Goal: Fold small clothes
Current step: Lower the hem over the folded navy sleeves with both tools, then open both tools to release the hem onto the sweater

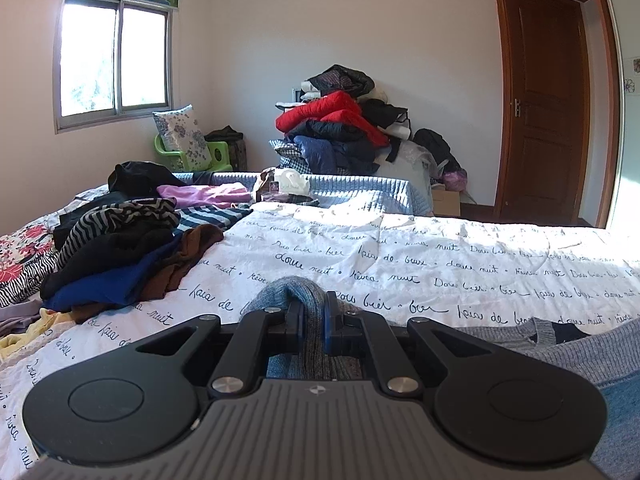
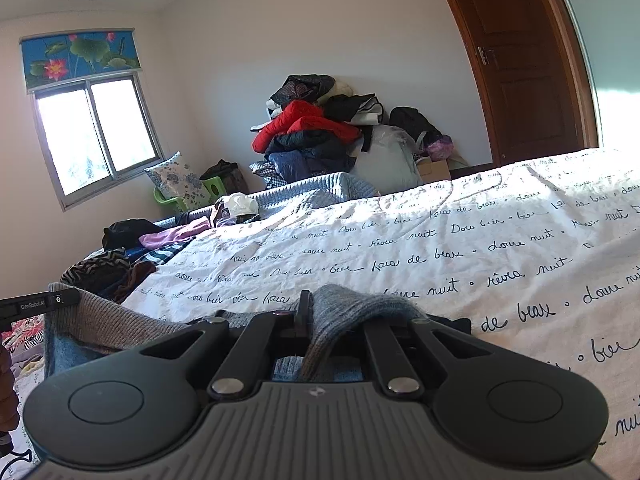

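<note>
A grey-blue knit sweater (image 1: 568, 344) is held up just above the white bedspread with black script (image 1: 400, 248). My left gripper (image 1: 313, 316) is shut on a bunched fold of the sweater, which bulges over the fingers. My right gripper (image 2: 320, 320) is shut on another part of the same sweater (image 2: 100, 324), whose fabric drapes over and hides the right finger. The sweater's ribbed edge stretches left toward the other gripper's body (image 2: 40, 305) in the right wrist view.
A heap of loose clothes (image 1: 120, 248) lies on the bed's left side. A tall pile of jackets (image 1: 344, 128) stands against the far wall. A green chair with a pillow (image 1: 188, 148) is under the window. A brown door (image 1: 548, 104) is at the right.
</note>
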Tool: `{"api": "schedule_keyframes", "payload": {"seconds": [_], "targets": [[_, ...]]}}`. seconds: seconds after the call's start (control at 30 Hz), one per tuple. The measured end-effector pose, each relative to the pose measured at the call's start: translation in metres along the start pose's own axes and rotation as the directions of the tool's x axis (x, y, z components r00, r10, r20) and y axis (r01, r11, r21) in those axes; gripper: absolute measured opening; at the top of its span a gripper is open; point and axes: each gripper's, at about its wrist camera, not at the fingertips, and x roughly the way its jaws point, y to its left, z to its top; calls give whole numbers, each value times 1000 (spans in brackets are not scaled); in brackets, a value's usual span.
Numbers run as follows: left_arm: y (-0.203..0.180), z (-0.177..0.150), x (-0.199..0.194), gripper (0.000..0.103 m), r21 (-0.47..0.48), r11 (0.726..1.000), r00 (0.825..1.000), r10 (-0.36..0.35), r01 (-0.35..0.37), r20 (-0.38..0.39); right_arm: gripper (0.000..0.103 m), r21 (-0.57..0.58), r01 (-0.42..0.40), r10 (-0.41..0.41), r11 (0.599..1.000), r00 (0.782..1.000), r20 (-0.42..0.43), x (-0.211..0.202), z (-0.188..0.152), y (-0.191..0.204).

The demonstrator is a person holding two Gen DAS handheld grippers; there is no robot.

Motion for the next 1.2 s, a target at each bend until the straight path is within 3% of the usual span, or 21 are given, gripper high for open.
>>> {"api": "schedule_keyframes", "payload": {"seconds": [0.8, 1.0, 1.2], "targets": [[-8, -17, 83, 10, 12, 1000, 980, 14, -12, -200, 6, 119, 10, 6, 993, 992, -127, 55, -10, -37], [-3, -17, 99, 14, -39, 999, 964, 0, -11, -266, 6, 187, -9, 40, 982, 986, -162, 66, -10, -48], [12, -12, 112, 19, -162, 987, 940, -61, 7, -335, 11, 320, -19, 87, 947, 976, -198, 77, -10, -66]]}}
